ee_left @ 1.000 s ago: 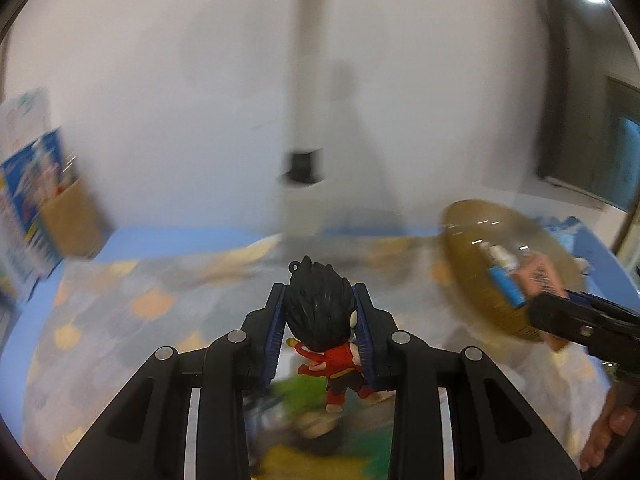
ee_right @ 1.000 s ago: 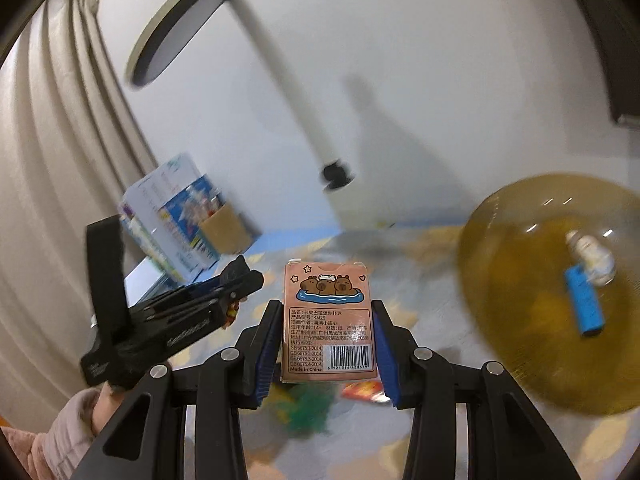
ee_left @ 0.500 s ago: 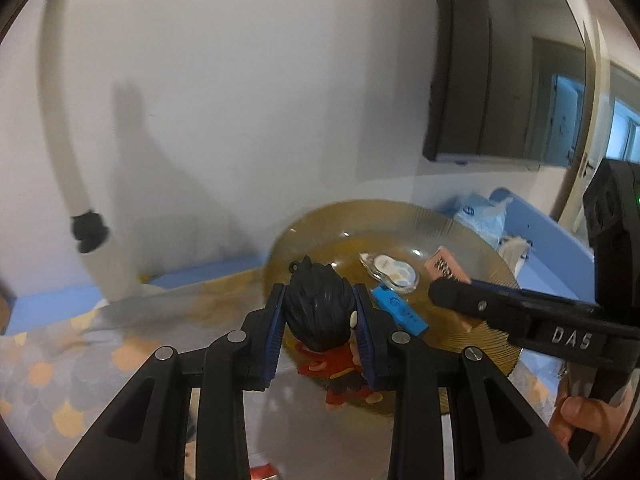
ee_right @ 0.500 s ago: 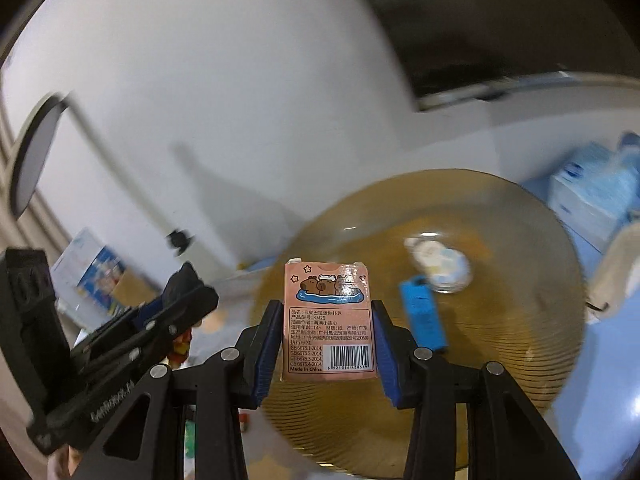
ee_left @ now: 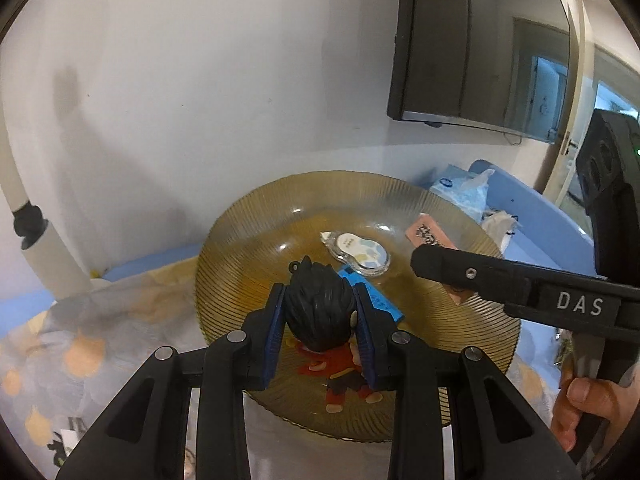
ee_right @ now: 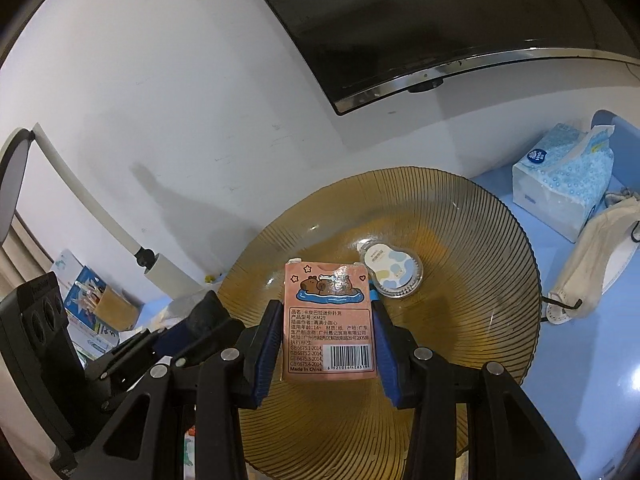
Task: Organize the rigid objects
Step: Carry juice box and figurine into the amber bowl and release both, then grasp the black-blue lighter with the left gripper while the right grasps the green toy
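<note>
A white wall with a dark wall-mounted screen [ee_left: 476, 44] backs a blue tabletop [ee_right: 588, 312], partly covered by a patterned cloth [ee_left: 80, 344]. On it sits a wide amber ribbed glass plate [ee_left: 256, 248], holding a small round clear-lidded case [ee_left: 360, 250] and a blue flat piece [ee_left: 380, 302] that is partly hidden behind the tongs. The left tongs [ee_left: 320, 316] are closed tight on the black-haired head of a small red-clothed figurine [ee_left: 320, 312], held over the plate's near side. The right tongs [ee_right: 330, 332] are clamped on the sides of a pink card box [ee_right: 330, 320] with a barcode, upright above the plate's centre. Beside the plate on the right lie a blue tissue pack [ee_right: 560, 184] and a cream cloth pouch [ee_right: 596, 248]. A white lamp arm [ee_left: 40, 248] stands at left. A hand [ee_left: 584, 400] grips the right tool's handle.
</note>
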A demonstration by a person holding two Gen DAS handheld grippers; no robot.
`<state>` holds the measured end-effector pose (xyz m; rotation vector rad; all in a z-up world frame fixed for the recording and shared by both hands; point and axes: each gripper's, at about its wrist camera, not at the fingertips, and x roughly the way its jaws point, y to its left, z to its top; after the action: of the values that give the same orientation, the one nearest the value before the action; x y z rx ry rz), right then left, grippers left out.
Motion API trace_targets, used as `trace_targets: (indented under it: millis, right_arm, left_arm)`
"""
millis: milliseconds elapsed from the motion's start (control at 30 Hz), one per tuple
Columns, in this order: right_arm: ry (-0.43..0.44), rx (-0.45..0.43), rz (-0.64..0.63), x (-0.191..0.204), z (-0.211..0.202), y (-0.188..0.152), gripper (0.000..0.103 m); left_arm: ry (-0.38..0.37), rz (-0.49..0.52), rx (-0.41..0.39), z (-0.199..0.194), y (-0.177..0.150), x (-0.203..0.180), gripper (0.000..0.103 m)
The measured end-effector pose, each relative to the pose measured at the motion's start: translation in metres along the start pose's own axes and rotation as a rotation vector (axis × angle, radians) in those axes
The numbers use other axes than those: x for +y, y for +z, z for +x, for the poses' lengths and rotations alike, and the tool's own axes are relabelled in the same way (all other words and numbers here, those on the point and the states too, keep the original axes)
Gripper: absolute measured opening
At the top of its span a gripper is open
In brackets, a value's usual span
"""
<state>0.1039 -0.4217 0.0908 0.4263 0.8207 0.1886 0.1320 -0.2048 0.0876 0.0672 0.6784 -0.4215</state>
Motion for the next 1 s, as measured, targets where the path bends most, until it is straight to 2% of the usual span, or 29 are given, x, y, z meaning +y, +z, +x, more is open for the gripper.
trace_targets:
  millis: [33,67,100,133,167,200,267,333,467,667,833,1000]
  right_arm:
    - [0.0,0.001,0.002,0.001,0.001,0.0,0.042]
    - [0.007,0.002,0.006,0.001,0.002,0.0,0.045]
    - [0.019,0.004,0.01,0.003,0.004,0.0,0.07]
    - [0.04,0.003,0.019,0.005,0.004,0.002,0.087]
    - [0.064,-0.004,0.025,0.005,0.003,0.002,0.103]
    - [0.108,-0.03,0.025,0.007,-0.002,0.003,0.103]
    - [0.164,-0.066,0.014,0.015,-0.012,0.005,0.103]
    - [0.173,-0.09,-0.006,0.024,-0.02,0.007,0.103]
    - [0.179,-0.101,-0.044,0.044,-0.03,0.009,0.103]
    - [0.154,-0.076,-0.131,0.087,-0.032,-0.002,0.103]
    - [0.192,-0.042,-0.193,0.123,-0.023,-0.023,0.103]
    - [0.231,0.023,-0.246,0.156,-0.006,-0.055,0.103]
  left_arm:
    - [-0.005,0.0,-0.001,0.001,0.001,-0.001,0.03]
    - [-0.008,0.004,-0.005,-0.001,0.001,-0.001,0.044]
    - [-0.017,0.008,-0.002,-0.002,0.002,-0.002,0.075]
    - [-0.032,0.012,0.018,-0.002,0.002,-0.002,0.098]
    - [-0.044,0.02,0.034,-0.001,0.002,-0.004,0.103]
    - [-0.04,0.038,0.036,-0.002,0.002,-0.005,0.102]
    - [0.011,0.079,0.004,-0.009,0.001,-0.008,0.102]
    - [0.032,0.085,-0.005,-0.016,0.0,-0.005,0.103]
    - [0.053,0.014,-0.011,-0.034,0.001,0.02,0.103]
    - [0.19,-0.093,-0.028,-0.078,-0.007,0.077,0.103]
    - [0.267,-0.19,-0.022,-0.109,-0.029,0.129,0.103]
    - [0.329,-0.235,0.012,-0.128,-0.061,0.166,0.103]
